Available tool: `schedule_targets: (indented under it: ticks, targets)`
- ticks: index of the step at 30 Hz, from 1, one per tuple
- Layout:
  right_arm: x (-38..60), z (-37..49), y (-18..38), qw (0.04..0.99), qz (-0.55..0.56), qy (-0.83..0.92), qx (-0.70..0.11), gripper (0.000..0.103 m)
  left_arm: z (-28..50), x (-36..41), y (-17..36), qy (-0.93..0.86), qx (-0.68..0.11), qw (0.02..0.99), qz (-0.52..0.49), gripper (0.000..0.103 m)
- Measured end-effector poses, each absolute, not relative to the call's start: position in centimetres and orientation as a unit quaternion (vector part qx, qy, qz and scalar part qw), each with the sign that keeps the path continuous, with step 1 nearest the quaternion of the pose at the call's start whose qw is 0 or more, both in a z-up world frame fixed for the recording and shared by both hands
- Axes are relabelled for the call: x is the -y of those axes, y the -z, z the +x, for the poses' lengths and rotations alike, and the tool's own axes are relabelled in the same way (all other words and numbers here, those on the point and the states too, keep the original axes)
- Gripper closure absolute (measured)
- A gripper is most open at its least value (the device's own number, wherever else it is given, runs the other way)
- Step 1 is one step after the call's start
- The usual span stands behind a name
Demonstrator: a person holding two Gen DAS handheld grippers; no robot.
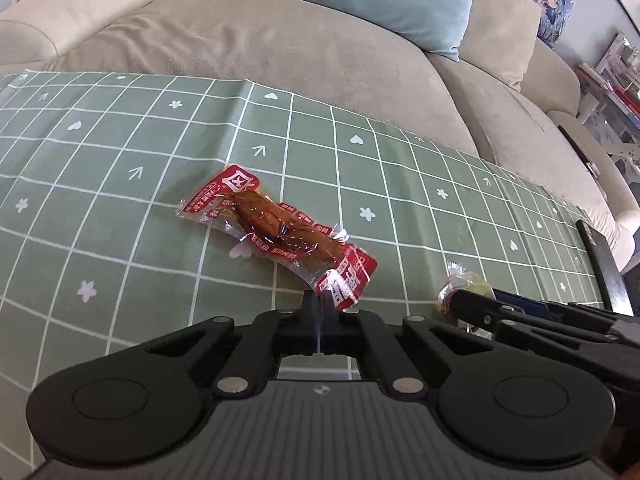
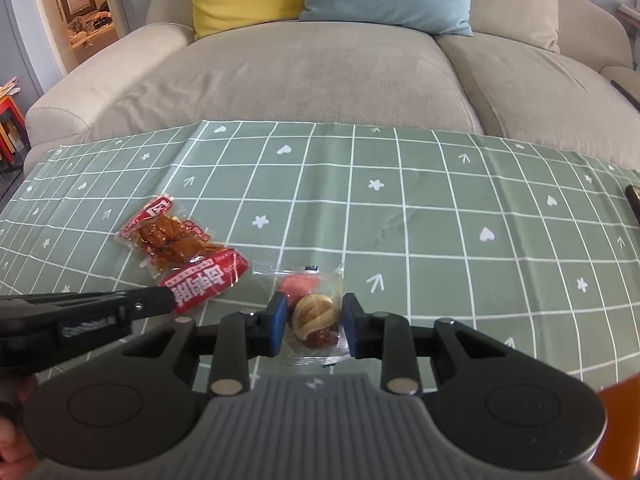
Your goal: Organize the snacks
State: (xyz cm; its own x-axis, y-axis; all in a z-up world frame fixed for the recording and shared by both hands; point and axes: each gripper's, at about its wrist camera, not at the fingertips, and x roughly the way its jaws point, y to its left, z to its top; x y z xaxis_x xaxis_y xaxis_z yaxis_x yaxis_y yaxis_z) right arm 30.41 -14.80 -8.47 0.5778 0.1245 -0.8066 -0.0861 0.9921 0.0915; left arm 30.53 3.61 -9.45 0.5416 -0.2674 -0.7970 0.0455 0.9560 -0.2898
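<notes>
- Nearest, at the bottom centre of the right wrist view, my right claw has its pads on either side of a clear-wrapped sweet. They seem to press the wrapper's sides, so I judge it clamped on the sweet.
- Bottom centre of the left wrist view, my left claw has its fingers together. Its tips sit at the near end of the red snack packet, touching or just pinching the edge; I cannot tell which.
- Both snacks lie on the green checked cloth, the packet to the left of the sweet and close beside it.
- Step in hand, as I judge it: gathering the two snacks for sorting. Next, I should confirm the left claw's hold, then lift both.
- Farther back, across the top of both views, stands a beige sofa with yellow and blue cushions.
</notes>
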Motion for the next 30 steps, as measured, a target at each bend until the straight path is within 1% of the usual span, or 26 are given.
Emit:
schedule_targets:
  ticks: [4,9,13,18,22,24,26,27,28,29,30]
  targets:
    - [14.8,29.6,8.0,0.889,0.027,-0.064,-0.452,0.076,29.3,-4.1,8.8,0.101,-0.487,0.861,-0.112,0.103]
    - [14.8,27.7,7.3,0.881,0.038,-0.077,-0.466,0.076,25.7,-5.8,8.1,0.140,-0.512,0.841,-0.105,0.103]
    - [14.7,24.7,7.0,0.875,0.059,-0.090,-0.472,0.076,22.2,-7.1,7.8,0.183,-0.538,0.817,-0.099,0.103]
    - [14.1,20.0,6.8,0.871,0.041,-0.094,-0.481,0.077,18.0,-8.5,7.8,0.180,-0.578,0.791,-0.083,0.103]
    - [14.4,16.9,6.8,0.878,0.035,-0.074,-0.472,0.076,16.8,-9.2,7.5,0.150,-0.568,0.804,-0.091,0.103]
    - [14.8,16.5,6.8,0.882,0.045,-0.065,-0.465,0.076,16.9,-8.7,6.9,0.145,-0.551,0.816,-0.096,0.099]
    - [14.7,16.5,6.6,0.887,0.024,-0.050,-0.458,0.076,17.1,-7.9,6.3,0.137,-0.530,0.832,-0.090,0.084]
    - [14.6,16.5,6.4,0.890,0.009,-0.042,-0.455,0.076,17.2,-7.4,6.1,0.134,-0.520,0.839,-0.088,0.081]
    - [14.5,16.5,6.2,0.892,0.002,-0.038,-0.450,0.076,17.4,-7.0,5.9,0.132,-0.511,0.845,-0.088,0.075]
    - [14.5,16.5,6.1,0.894,0.000,-0.038,-0.446,0.076,17.5,-6.5,5.8,0.129,-0.502,0.851,-0.089,0.064]
    - [14.6,16.6,6.1,0.896,0.000,-0.037,-0.443,0.076,17.8,-6.1,5.8,0.128,-0.495,0.855,-0.091,0.059]
